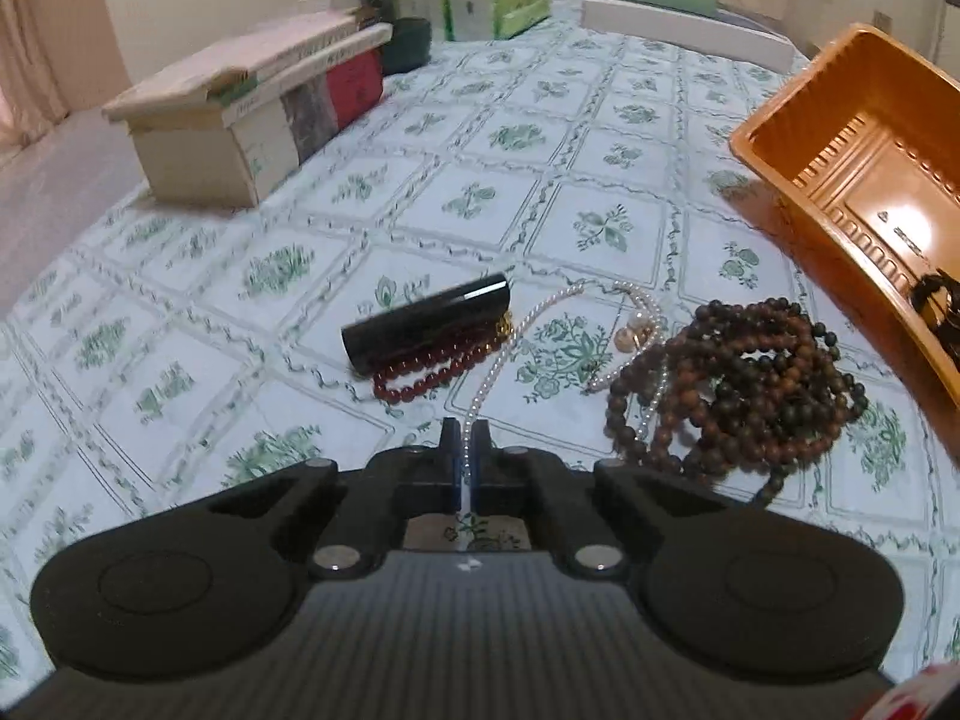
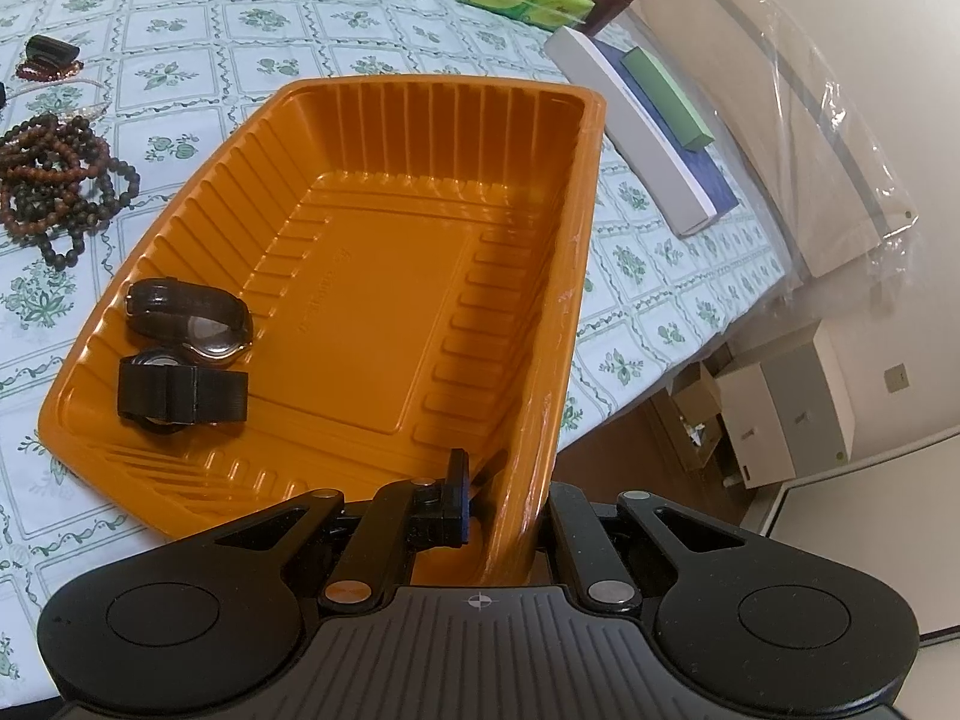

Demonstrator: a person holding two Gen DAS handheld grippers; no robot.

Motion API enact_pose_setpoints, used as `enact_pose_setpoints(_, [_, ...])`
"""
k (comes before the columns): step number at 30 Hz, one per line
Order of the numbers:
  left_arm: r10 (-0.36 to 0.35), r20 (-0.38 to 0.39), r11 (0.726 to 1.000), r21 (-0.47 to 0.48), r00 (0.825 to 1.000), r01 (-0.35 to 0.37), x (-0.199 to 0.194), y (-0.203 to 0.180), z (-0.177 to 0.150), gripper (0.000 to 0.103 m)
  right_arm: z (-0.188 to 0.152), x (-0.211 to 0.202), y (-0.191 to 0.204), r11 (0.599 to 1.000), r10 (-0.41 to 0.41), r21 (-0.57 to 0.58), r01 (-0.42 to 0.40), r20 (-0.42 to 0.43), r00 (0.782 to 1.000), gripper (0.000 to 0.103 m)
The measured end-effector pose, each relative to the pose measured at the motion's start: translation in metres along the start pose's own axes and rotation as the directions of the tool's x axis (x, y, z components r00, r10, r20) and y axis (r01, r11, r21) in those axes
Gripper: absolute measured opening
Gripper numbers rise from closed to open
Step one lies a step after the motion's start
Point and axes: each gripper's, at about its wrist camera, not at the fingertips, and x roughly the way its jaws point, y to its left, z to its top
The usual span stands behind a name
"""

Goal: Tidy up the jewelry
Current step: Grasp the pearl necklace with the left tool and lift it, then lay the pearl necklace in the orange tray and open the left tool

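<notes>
The left gripper (image 1: 466,441) is seen with its jaws drawn almost together, only a thin slit left between them, and the near end of the pearl necklace (image 1: 517,333) appears to be pinched there, though the strand is too fine at that point for the grip to be made out for certain. The right gripper (image 2: 503,480) is clamped on the near right wall of the orange tray (image 2: 576,192): one finger is seen inside the wall, while the other is hidden behind it.

Two watches, one with a brown strap (image 2: 189,315) and one with a black strap (image 2: 180,396), are already laid in the near left corner of the tray, and the rest of its floor is bare. The task is judged to be in its early part.

Still left on the flowered tablecloth (image 1: 468,204), to the left of the tray, are the pearl necklace, a heap of brown bead strings (image 1: 738,384), a red bead bracelet (image 1: 429,375) and a dark tube-shaped case (image 1: 426,330) resting against the bracelet. A small pale trinket (image 1: 636,333) beside the pearls cannot be identified. How many strings make up the heap cannot be counted, and the tray is cut off by the frame edge in the left view.
</notes>
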Motion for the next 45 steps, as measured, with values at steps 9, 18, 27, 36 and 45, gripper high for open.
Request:
enact_pose_setpoints(9, [-0.01, 0.12, 0.997, 0.083, 0.993, 0.0, -0.055, 0.004, 0.036, 0.002, 0.0, 0.0, 0.0, 1.0, -0.001, -0.001, 0.001, 0.001, 1.0, 0.006])
enact_pose_setpoints(18, [-0.036, 0.213, 0.988, 0.153, 0.976, 0.003, -0.096, 0.0, 0.075, 0.002, 0.001, -0.002, 0.001, 1.0, -0.002, 0.0, 0.002, 0.003, 1.0, 0.006])
enact_pose_setpoints(27, [-0.084, 0.3, 0.982, 0.185, 0.95, 0.028, -0.132, -0.009, 0.108, 0.002, 0.002, -0.002, 0.001, 1.0, -0.002, 0.0, 0.002, 0.004, 1.0, 0.006])
enact_pose_setpoints(36, [-0.143, 0.364, 0.975, 0.213, 0.92, 0.068, -0.153, -0.032, 0.134, 0.002, 0.004, -0.004, 0.001, 1.0, -0.002, 0.0, 0.002, 0.008, 1.0, 0.006])
enact_pose_setpoints(45, [-0.284, 0.391, 0.942, 0.284, 0.875, 0.179, -0.164, -0.087, 0.158, 0.002, 0.003, -0.003, 0.001, 1.0, -0.001, 0.003, 0.001, 0.01, 1.0, 0.006])
